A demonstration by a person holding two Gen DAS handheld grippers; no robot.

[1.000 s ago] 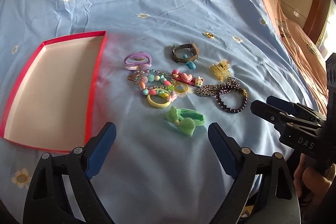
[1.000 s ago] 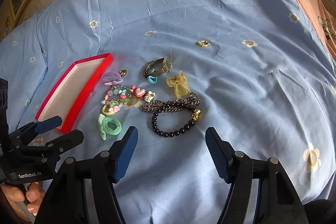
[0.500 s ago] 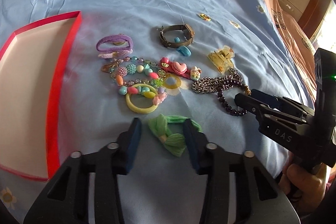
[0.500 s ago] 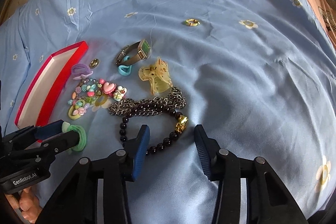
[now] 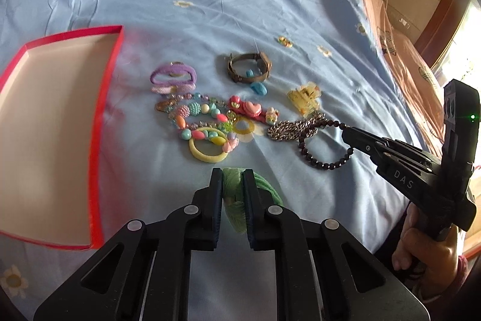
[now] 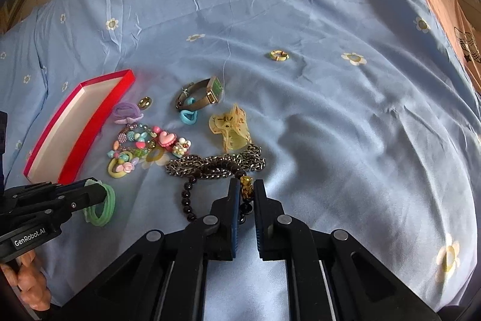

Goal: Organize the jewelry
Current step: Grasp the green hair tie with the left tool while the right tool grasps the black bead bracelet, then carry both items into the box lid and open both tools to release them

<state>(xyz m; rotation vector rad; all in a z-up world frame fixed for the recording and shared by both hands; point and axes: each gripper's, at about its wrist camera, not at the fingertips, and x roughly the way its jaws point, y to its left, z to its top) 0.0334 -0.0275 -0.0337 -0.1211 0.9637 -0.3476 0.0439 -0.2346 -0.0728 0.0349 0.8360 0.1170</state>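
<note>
A: While both grippers are down among the jewelry on the bed (image 6: 300,20), what is each one doing?

B: The left gripper (image 5: 233,173) has its jaws closing, and the green hair tie (image 5: 237,200) sits between the pads, already pinched. The right gripper (image 6: 244,185) is pressed together on the black bead bracelet (image 6: 188,200), right at its gold charm.

A: Where does all that lie relative to the red box (image 5: 102,110)?

B: Taking the left wrist view, the green hair tie is to the right of the box's near corner, a little apart from it. The bracelet is farther right again, well away from the box, with the silver chain (image 5: 294,128) touching it on the far side.

A: And the remaining pieces?

B: Nearest the box is a purple hair tie (image 5: 173,74), just beside its right wall. Beyond that, moving away from the box, come the colourful bead bracelets (image 5: 195,113), a yellow ring-shaped tie (image 5: 207,152), a red clip with a pink heart (image 5: 251,107), then a yellow claw clip (image 5: 303,98). A brown-strapped watch (image 5: 249,66) stands on edge farther back, with a small blue piece (image 5: 258,87) just beside it. A little ring (image 6: 279,55) lies alone on the sheet, farthest from the box.

A: Anything inside the box?

B: I see only its pale bottom.

A: Who holds the tools?

B: A hand (image 5: 427,248) grips the right tool's handle; fingers (image 6: 30,288) show under the left one.
</note>
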